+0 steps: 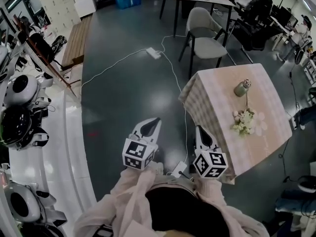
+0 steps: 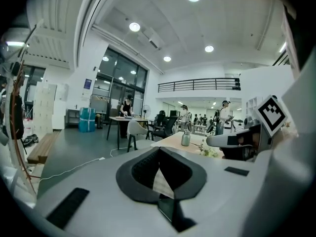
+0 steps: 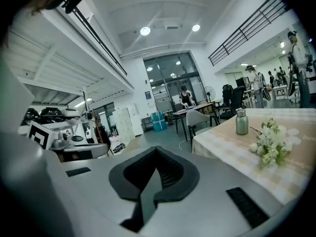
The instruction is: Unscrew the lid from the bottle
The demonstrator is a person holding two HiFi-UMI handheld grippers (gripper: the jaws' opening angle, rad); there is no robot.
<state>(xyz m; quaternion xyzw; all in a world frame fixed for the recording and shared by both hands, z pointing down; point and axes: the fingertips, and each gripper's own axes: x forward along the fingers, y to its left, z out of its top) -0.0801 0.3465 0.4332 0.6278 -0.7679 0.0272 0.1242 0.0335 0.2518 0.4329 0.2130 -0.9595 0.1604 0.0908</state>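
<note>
While the left gripper (image 1: 151, 124) and right gripper (image 1: 199, 132) are carried shut and empty short of the table (image 1: 207, 107), the metal bottle (image 1: 242, 88) is seen upright well ahead and right of them, so jaws must be opened early, its body clamped low, the lid (image 1: 246, 82) gripped squarely.

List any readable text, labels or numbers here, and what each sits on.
No readable text in any view.
Black-and-white left marker cube and right marker cube: square patterns only, no characters.
Small blue wall sign: too small to read.
Silver metal bottle: no label visible.
</note>
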